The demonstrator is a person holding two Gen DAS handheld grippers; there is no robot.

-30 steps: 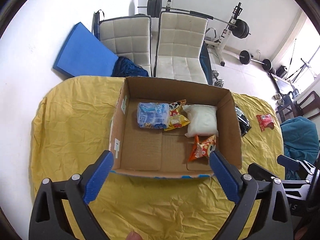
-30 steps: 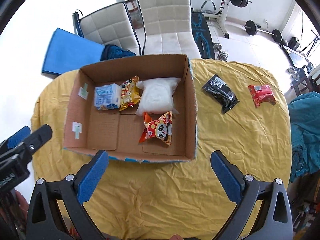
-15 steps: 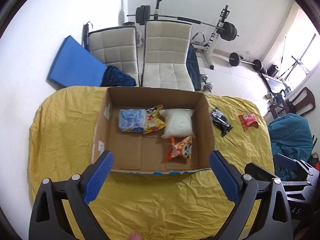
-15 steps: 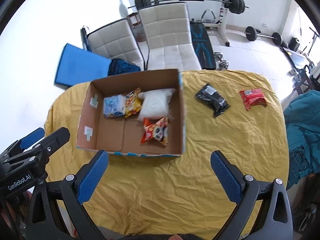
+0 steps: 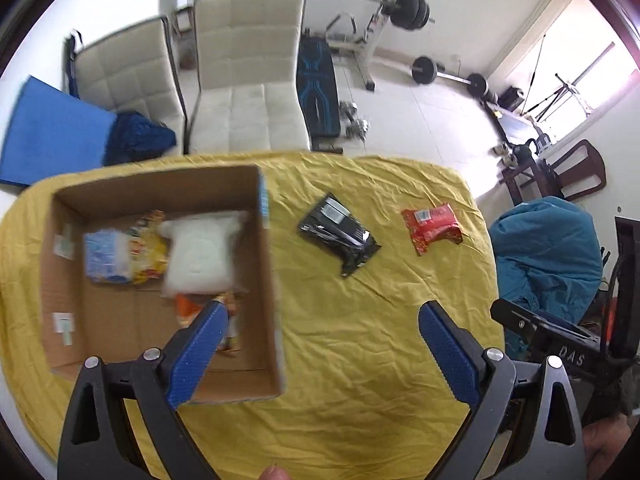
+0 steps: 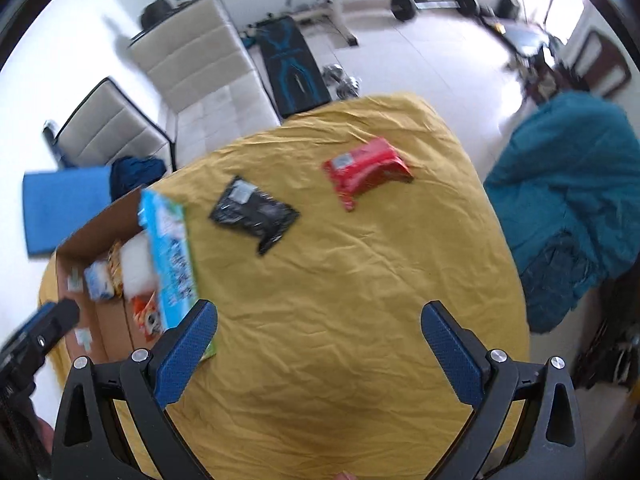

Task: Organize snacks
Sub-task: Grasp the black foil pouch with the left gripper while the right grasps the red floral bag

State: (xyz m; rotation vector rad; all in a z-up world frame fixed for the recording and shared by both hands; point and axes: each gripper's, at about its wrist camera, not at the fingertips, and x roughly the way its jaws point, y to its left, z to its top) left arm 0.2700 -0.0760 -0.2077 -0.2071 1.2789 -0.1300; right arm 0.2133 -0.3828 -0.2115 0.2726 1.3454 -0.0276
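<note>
Yellow cloth (image 6: 340,300) still has two loose snacks: black pouch (image 6: 256,212) just beside cardboard box (image 5: 264,280), red packet (image 6: 366,170) further right, well apart from box. Other snacks already inside box. Left gripper (image 5: 320,344) and right gripper (image 6: 320,340) both spread wide, nothing held, well above table. Both packs look light, crinkly, probably slippery film. Best guess: pinch across flat middle or sealed edge, gently, contents may crush.

Cardboard box (image 5: 264,280): matt brown paperboard. Black packet (image 5: 340,232) and red packet (image 6: 368,168): glossy plastic film. Tabletop (image 5: 360,320): wrinkled matt yellow cloth.
</note>
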